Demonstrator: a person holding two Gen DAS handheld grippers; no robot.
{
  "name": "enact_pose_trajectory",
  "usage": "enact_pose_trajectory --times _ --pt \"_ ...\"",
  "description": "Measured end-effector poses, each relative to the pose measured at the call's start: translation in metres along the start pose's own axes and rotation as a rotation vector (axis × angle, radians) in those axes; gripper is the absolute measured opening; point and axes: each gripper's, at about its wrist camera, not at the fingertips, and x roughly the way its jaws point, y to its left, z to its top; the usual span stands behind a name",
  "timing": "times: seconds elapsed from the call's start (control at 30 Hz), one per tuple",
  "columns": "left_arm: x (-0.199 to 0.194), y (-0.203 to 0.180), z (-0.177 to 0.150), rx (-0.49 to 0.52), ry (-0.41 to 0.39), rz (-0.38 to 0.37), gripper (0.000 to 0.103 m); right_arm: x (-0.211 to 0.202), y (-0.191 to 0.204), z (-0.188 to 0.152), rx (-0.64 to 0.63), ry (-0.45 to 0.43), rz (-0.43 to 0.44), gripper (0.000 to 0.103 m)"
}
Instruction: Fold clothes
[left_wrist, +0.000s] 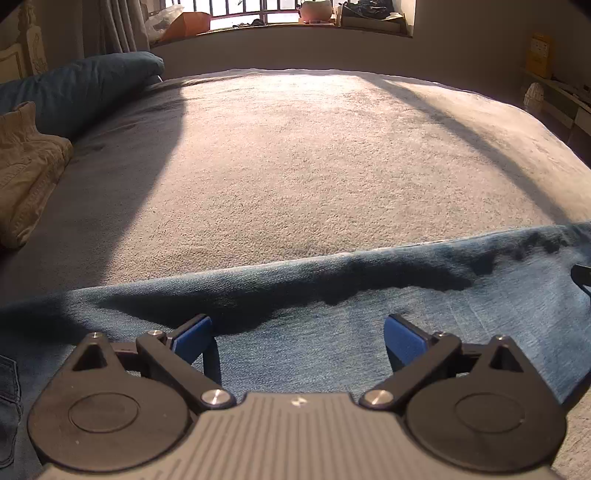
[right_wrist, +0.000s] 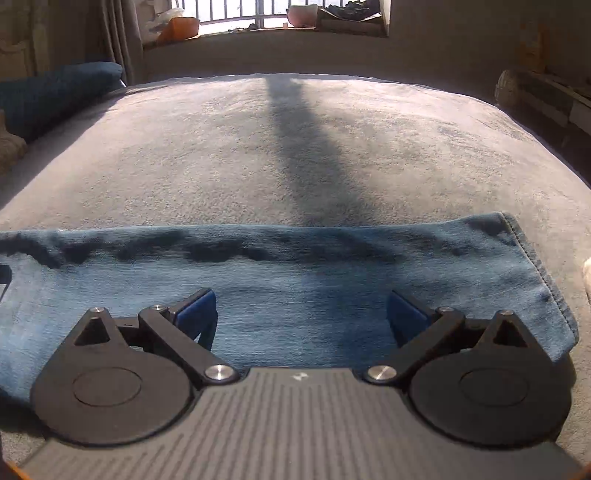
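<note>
The left gripper (left_wrist: 297, 341) was seen with jaws spread wide, blue pads (left_wrist: 192, 338) empty, poised low over the faded blue denim garment (left_wrist: 332, 314). Nothing was gripped. The right gripper (right_wrist: 301, 317) was likewise wide apart and empty, over the same denim (right_wrist: 295, 280) toward its hemmed end (right_wrist: 532, 258).

The denim was laid as a long flat band across the near edge of the grey plush bed cover (left_wrist: 295, 166), looking like a jeans leg or legs doubled lengthwise; the layer count could not be told. A stitched hem was visible at the right end; a darker denim part with seams (left_wrist: 9, 387) was glimpsed at far left, possibly the waist.

Progress judged: the garment was spread and roughly straightened, maybe one lengthwise fold done. Crosswise folds appeared not yet made; both tools seemed set to take hold of the near edge.

Further out, a crumpled beige garment (left_wrist: 26, 166) was lying at the left by a dark blue pillow (left_wrist: 81, 88), whether folded could not be told. A barred window (left_wrist: 240, 13) was behind.
</note>
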Motion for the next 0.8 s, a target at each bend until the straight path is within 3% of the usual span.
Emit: enact_pose_trajectory --times 0.1,0.2,0.4,0.43,0.5,0.57,0.67,0.7,0.73,0.8 --pt "-0.002 0.007 -0.001 -0.017 0.006 0.012 0.100 0.000 -0.057 0.003 0.142 -0.023 -0.132 0.096" --pt "-0.003 0.009 -0.002 -0.023 0.007 0.014 0.100 -0.012 -0.033 0.009 0.075 -0.040 -0.147 0.097" --pt "-0.004 0.002 -0.003 0.003 0.011 0.002 0.100 -0.054 0.082 -0.022 -0.184 0.004 0.210 0.097" --pt "-0.004 0.002 -0.003 0.007 0.010 0.001 0.100 -0.060 0.097 -0.029 -0.228 0.014 0.253 0.097" --pt "-0.004 0.003 -0.005 0.008 0.010 -0.001 0.100 -0.064 0.097 -0.042 -0.264 0.031 0.237 0.097" --pt "-0.004 0.005 -0.006 -0.001 0.012 -0.004 0.100 -0.064 0.066 -0.046 -0.183 0.035 0.136 0.101" --pt "-0.004 0.006 -0.008 -0.006 0.011 -0.004 0.100 -0.064 -0.016 -0.044 0.128 0.038 -0.112 0.101" --pt "-0.004 0.006 -0.008 -0.005 0.010 -0.002 0.100 -0.068 -0.035 -0.044 0.238 0.027 -0.155 0.101" --pt "-0.003 0.006 -0.009 -0.003 0.009 0.001 0.100 -0.074 -0.053 -0.045 0.345 0.012 -0.181 0.101" --pt "-0.002 0.004 -0.009 -0.001 0.007 0.005 0.101 -0.085 -0.071 -0.047 0.496 -0.035 -0.139 0.101"
